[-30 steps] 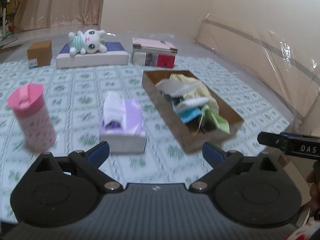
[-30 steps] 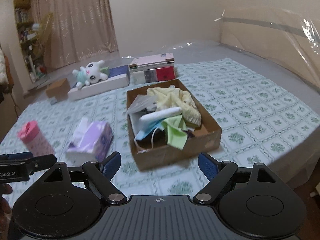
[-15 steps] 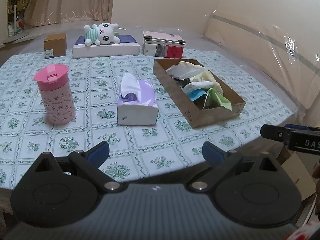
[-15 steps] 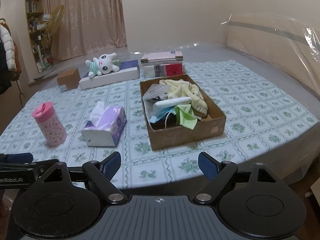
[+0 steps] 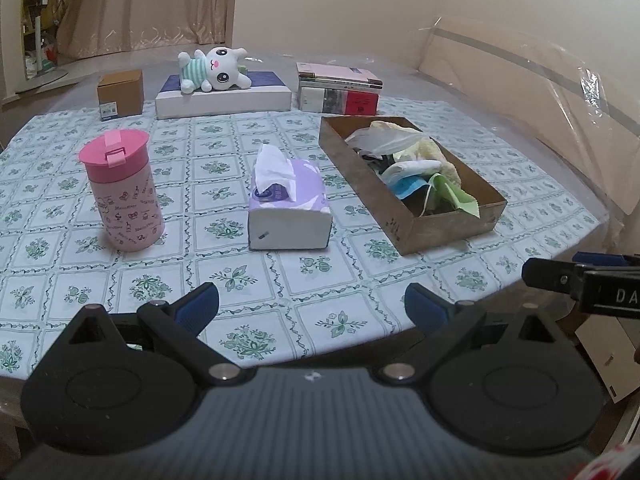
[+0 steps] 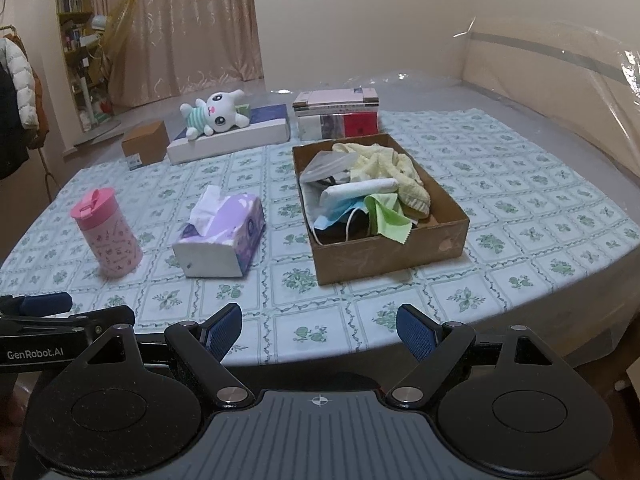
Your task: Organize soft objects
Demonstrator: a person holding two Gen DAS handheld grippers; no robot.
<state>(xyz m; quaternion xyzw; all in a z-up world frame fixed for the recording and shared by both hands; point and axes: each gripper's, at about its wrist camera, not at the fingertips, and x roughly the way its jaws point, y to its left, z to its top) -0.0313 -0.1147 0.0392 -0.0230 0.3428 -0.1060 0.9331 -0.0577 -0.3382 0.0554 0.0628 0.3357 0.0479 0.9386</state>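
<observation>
Both grippers, left and right, jaws released, empty. Risk: box contents tangled; lifting one cloth may drag others out.

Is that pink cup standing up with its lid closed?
Yes. The pink cup stands upright on the tablecloth, and its flip lid sits flat on top.
</observation>
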